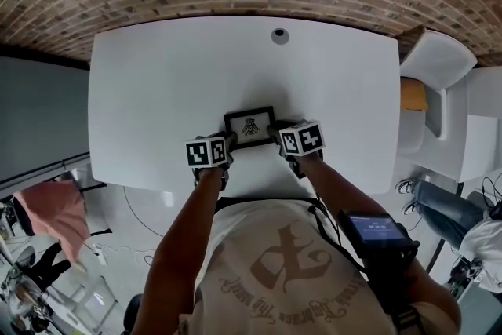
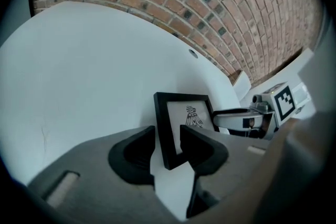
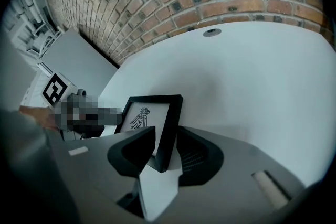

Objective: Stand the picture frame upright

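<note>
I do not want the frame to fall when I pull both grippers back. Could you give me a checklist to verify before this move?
1. Picture frame upright on the table: ok.
2. Left gripper open, one side edge of the frame between its jaws: ok.
3. Right gripper open, the other side edge between its jaws: ok.
4. Contact fully released: cannot tell; one jaw of each gripper looks very close to the frame.
5. Frame standing on its own support: cannot tell; its back is hidden.
6. Table near the person free for pulling back: ok.
</note>
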The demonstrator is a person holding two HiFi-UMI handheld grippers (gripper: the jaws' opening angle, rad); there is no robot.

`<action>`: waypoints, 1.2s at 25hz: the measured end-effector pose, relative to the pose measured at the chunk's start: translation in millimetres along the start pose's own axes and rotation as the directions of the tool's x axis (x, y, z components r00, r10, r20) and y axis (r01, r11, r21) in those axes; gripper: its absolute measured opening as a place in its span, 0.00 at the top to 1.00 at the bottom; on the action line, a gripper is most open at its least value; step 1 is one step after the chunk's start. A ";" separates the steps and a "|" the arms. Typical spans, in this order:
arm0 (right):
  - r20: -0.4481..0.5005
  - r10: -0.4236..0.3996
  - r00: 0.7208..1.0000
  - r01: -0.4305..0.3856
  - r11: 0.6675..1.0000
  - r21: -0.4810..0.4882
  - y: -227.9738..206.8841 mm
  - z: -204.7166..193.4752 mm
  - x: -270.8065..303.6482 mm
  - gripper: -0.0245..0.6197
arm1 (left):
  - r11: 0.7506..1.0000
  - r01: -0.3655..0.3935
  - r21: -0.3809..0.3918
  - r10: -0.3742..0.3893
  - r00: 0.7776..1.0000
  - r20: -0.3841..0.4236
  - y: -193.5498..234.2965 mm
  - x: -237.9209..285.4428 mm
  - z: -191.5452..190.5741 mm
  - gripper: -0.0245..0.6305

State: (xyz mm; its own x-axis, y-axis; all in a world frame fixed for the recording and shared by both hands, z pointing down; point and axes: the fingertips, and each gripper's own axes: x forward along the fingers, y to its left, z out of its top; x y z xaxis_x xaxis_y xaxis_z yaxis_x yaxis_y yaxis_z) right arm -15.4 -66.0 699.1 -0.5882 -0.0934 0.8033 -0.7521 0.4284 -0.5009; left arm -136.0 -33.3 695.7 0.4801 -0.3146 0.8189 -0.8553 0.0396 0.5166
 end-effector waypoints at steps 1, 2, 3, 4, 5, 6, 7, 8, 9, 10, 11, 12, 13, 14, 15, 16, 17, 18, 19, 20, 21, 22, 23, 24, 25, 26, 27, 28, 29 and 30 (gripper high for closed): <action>-0.002 -0.007 1.000 0.007 1.000 -0.006 0.1 -0.4 0.4 0.75 | 1.000 -0.006 0.005 0.006 1.000 -0.007 0.1 0.5 0.0 0.73; -0.002 -0.016 1.000 0.016 1.000 -0.017 -0.2 -0.3 0.5 0.75 | 1.000 -0.012 0.011 0.012 1.000 -0.013 0.3 0.8 0.3 0.73; -0.003 -0.026 1.000 0.026 0.999 -0.032 -0.6 -0.1 0.6 0.75 | 1.000 -0.019 0.017 0.019 1.000 -0.019 0.8 0.9 0.5 0.73; -0.003 -0.039 0.999 0.039 0.998 -0.045 -1.4 0.0 0.6 0.76 | 0.999 -0.026 0.024 0.027 0.999 -0.023 1.6 1.1 0.7 0.75; -0.001 -0.052 0.999 0.052 0.997 -0.056 -2.2 0.3 0.6 0.77 | 0.999 -0.035 0.030 0.035 0.999 -0.025 2.3 1.5 0.7 0.77; 0.003 -0.064 0.998 0.064 0.996 -0.064 -2.7 1.2 0.3 0.79 | 0.998 -0.044 0.037 0.045 0.999 -0.027 2.9 2.0 0.5 0.78; 0.008 -0.074 0.997 0.074 0.995 -0.072 -2.7 2.5 -0.2 0.79 | 0.998 -0.054 0.044 0.055 0.998 -0.029 3.0 2.6 0.3 0.78; 0.012 -0.083 0.996 0.084 0.993 -0.079 -2.7 3.4 -0.6 0.79 | 0.997 -0.065 0.052 0.066 0.997 -0.032 2.9 3.1 0.1 0.78; 0.014 -0.092 0.996 0.093 0.992 -0.084 -3.0 3.4 -0.6 0.79 | 0.995 -0.075 0.060 0.078 0.996 -0.035 2.7 3.6 0.0 0.78; 0.015 -0.100 0.995 0.100 0.991 -0.083 -3.6 2.9 -0.3 0.79 | 0.994 -0.084 0.068 0.087 0.995 -0.038 2.6 3.9 0.0 0.78; 0.014 -0.104 0.994 0.105 0.991 -0.077 -4.1 2.2 0.0 0.80 | 0.993 -0.090 0.074 0.093 0.995 -0.041 2.6 4.2 0.1 0.79; 0.014 -0.106 0.994 0.107 0.992 -0.067 -4.5 1.8 0.2 0.80 | 0.993 -0.091 0.076 0.094 0.995 -0.044 2.7 4.3 0.3 0.79; 0.014 -0.105 0.994 0.106 0.993 -0.056 -4.8 1.5 0.3 0.80 | 0.993 -0.088 0.073 0.092 0.995 -0.046 2.9 4.3 0.6 0.79; 0.014 -0.100 0.995 0.101 0.994 -0.044 -4.9 1.1 0.8 0.80 | 0.994 -0.084 0.068 0.087 0.995 -0.047 3.2 4.2 1.0 0.79; 0.014 -0.093 0.996 0.093 0.995 -0.031 -4.6 0.6 1.6 0.81 | 0.995 -0.079 0.062 0.082 0.996 -0.046 3.7 4.0 1.3 0.79; 0.015 -0.085 0.996 0.086 0.996 -0.020 -3.8 0.3 2.4 0.81 | 0.996 -0.075 0.055 0.078 0.996 -0.042 4.4 3.7 1.5 0.80; 0.017 -0.081 0.997 0.081 0.997 -0.011 -2.6 0.0 3.0 0.81 | 0.996 -0.071 0.045 0.072 0.997 -0.035 5.1 3.3 1.5 0.81; 0.018 -0.081 0.997 0.081 0.997 -0.007 -1.4 -0.5 3.4 0.81 | 0.997 -0.065 0.032 0.066 0.997 -0.026 5.7 2.8 1.3 0.82; 0.019 -0.083 0.996 0.083 0.997 -0.007 -0.4 -1.2 3.5 0.81 | 0.998 -0.060 0.019 0.060 0.998 -0.019 5.9 2.1 0.5 0.83; 0.019 -0.085 0.996 0.085 0.996 -0.010 0.2 -2.3 3.1 0.82 | 0.998 -0.054 0.011 0.054 0.998 -0.015 5.7 1.5 -1.0 0.83; 0.017 -0.086 0.996 0.086 0.996 -0.011 0.2 -3.8 2.3 0.82 | 0.999 -0.049 0.009 0.050 0.999 -0.014 4.7 1.2 -3.1 0.83; 0.016 -0.087 0.996 0.087 0.996 -0.011 -0.7 -5.8 0.9 0.82 | 0.999 -0.044 0.012 0.044 0.999 -0.015 2.8 1.7 -5.5 0.83; 0.015 -0.088 0.996 0.088 0.996 -0.010 -2.5 -8.1 -1.0 0.82 | 0.999 -0.035 0.017 0.035 0.999 -0.016 0.1 2.9 -7.9 0.83; 0.017 -0.092 0.996 0.092 0.996 -0.008 -4.8 -10.4 -3.2 0.82 | 0.999 -0.025 0.022 0.026 1.000 -0.015 -2.7 4.6 -10.0 0.83; 0.023 -0.099 0.995 0.099 0.995 -0.010 -6.2 -11.8 -5.1 0.82 | 0.999 -0.017 0.028 0.017 1.000 -0.013 -4.5 5.9 -11.7 0.83; 0.031 -0.107 0.994 0.108 0.994 -0.015 -6.0 -12.3 -6.4 0.82 | 0.999 -0.012 0.033 0.013 1.000 -0.009 -4.7 5.8 -12.9 0.83; 0.039 -0.115 0.993 0.116 0.993 -0.024 -4.2 -12.0 -7.1 0.82 | 0.999 -0.010 0.038 0.011 1.000 -0.004 -3.6 4.6 -13.5 0.83; 0.048 -0.120 0.992 0.121 0.992 -0.035 -1.7 -11.3 -7.7 0.82 | 0.999 -0.008 0.043 0.008 1.000 0.001 -2.7 3.0 -13.7 0.83; 0.057 -0.122 0.991 0.124 0.991 -0.045 0.4 -10.3 -9.1 0.82 | 0.999 -0.005 0.045 0.005 1.000 0.006 -2.7 1.6 -13.7 0.83; 0.066 -0.122 0.990 0.126 0.991 -0.053 1.6 -9.3 -11.3 0.82 | 0.999 0.000 0.047 0.000 1.000 0.012 -4.1 0.5 -13.6 0.83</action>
State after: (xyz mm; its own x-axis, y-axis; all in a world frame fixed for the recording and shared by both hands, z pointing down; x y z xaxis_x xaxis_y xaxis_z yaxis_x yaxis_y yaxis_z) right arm -7.3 -55.9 692.2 -0.5104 -0.2045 0.8353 -0.8033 0.4600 -0.3783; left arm -129.6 -20.7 697.4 0.4780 -0.3258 0.8157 -0.8636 -0.0048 0.5041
